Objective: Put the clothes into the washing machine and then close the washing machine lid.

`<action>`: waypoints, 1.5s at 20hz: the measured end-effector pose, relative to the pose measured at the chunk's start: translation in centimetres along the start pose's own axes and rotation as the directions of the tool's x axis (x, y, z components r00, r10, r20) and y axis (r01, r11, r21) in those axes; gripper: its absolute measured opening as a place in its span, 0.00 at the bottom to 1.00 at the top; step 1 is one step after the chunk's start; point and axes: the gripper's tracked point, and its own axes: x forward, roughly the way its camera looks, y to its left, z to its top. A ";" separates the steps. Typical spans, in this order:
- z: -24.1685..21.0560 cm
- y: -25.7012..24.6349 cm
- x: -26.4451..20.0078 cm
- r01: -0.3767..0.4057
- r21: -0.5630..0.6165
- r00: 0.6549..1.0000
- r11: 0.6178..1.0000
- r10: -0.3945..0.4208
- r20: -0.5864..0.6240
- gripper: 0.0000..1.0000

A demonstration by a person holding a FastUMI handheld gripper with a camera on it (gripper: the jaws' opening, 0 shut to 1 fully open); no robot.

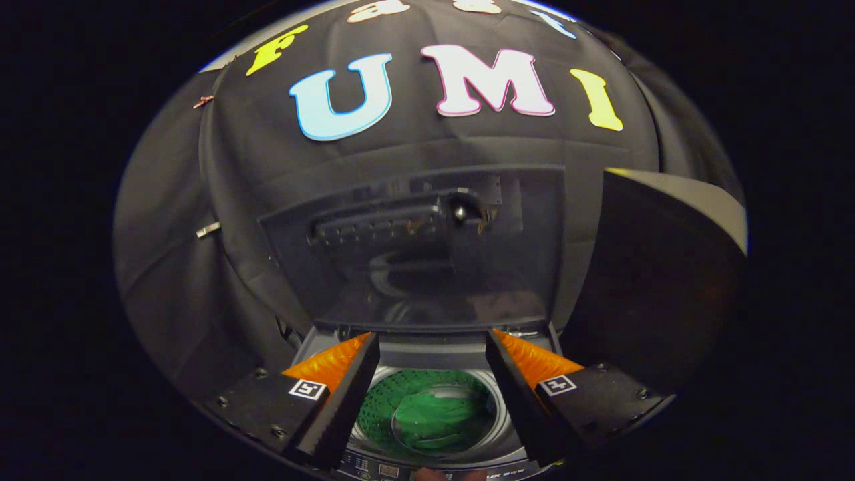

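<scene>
Green clothes [434, 422] inside the open-lidded washing machine [427, 351], below empty, parted tongs [431, 361]; panel lettering illegible.

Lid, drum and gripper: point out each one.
Lid [427, 267]: gripper view, middle of the raised glass panel.
Drum [427, 414]: gripper view, green cloth lying in its bottom.
Gripper [432, 351]: gripper view, open gap midway between the fingertips.

Hand-held gripper [432, 347]: two black fingers [340, 407] with ribbed, saw-toothed inner faces and bright orange textured wedges on top. Small white square tags with black markings (one per finger) beside the orange. Dark screws dotted over the flat black finger bases.
</scene>
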 end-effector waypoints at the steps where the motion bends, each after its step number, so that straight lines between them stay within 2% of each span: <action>1: 1.4 0.2 -0.8 -0.007 0.010 1.000 1.000 0.007 0.026 0.99; 5: 7.7 0.6 -3.3 0.005 -0.016 0.990 1.000 -0.003 0.137 0.99; 10: 14.8 1.6 -4.5 0.014 -0.044 0.979 0.999 -0.005 0.202 0.99; 15: 18.9 2.0 -2.5 0.036 -0.102 0.980 0.994 -0.015 0.196 0.99; 19: 22.0 1.6 1.1 0.079 -0.123 0.973 0.989 -0.050 0.224 0.99; 25: 21.5 1.8 7.4 0.068 -0.083 0.991 0.994 -0.058 0.122 0.99; 30: 17.8 1.3 11.6 0.058 -0.048 0.998 0.997 -0.059 -0.025 0.99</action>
